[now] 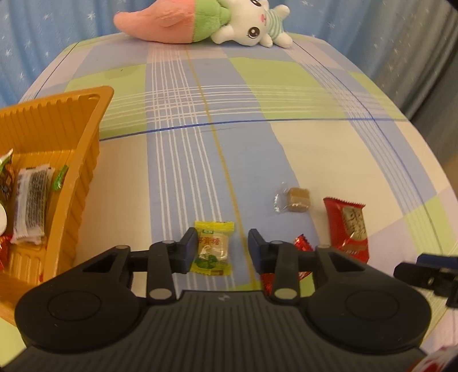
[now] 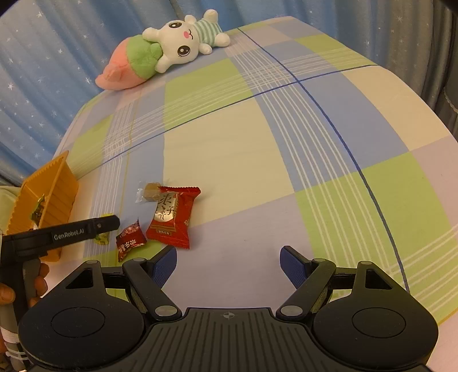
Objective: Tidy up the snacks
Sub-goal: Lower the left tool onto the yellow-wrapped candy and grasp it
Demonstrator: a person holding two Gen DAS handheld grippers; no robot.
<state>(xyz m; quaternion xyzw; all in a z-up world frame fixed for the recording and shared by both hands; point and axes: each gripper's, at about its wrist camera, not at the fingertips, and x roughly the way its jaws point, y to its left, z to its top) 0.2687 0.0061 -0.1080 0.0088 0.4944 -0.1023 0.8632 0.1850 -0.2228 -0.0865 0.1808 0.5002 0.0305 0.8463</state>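
Observation:
My left gripper [image 1: 222, 249] is open, its jaws on either side of a yellow-green wrapped candy [image 1: 212, 248] lying on the checked cloth; the left jaw is close against the wrapper. A small red candy [image 1: 302, 243] lies just right of its right jaw, a large red packet [image 1: 348, 229] further right, and a brown cube candy [image 1: 298, 199] in clear wrap beyond. My right gripper [image 2: 228, 264] is open and empty over bare cloth, right of the red packet [image 2: 172, 217] and small red candy [image 2: 129, 238]. The left gripper also shows in the right wrist view [image 2: 68, 232], hiding most of the yellow candy [image 2: 103, 237].
An orange ridged tray [image 1: 83, 160] at the left holds several wrapped snacks [image 1: 31, 200]; it also shows in the right wrist view [image 2: 54, 194]. A plush rabbit with a pink and green carrot [image 1: 217, 23] lies at the far edge. Blue starred curtains hang behind.

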